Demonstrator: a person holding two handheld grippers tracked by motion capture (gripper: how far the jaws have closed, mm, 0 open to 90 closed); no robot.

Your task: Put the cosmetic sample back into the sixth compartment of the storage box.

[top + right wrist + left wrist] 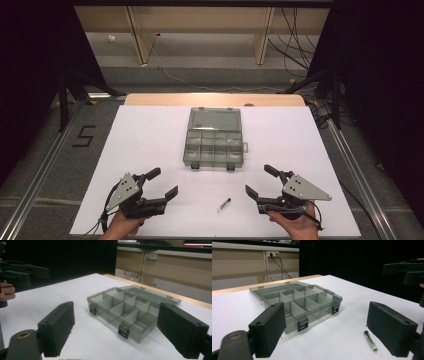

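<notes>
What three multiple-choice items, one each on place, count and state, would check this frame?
1. Where does the small vial lie?
A. inside the box
B. on the white sheet between the two claws
C. on the floor

2. How many black latches show on the compartment box's near side?
A. two
B. four
C. none

3. How is the box's lid?
A. shut
B. removed
C. open, laid back flat

Answers: 1 B, it rests between the left claw and the right claw. 2 A, two clips on the front wall. 3 C, the compartments are exposed.

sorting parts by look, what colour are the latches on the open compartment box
Black latches on the smoky grey translucent plastic compartment box; clearest in the left gripper view.
</notes>
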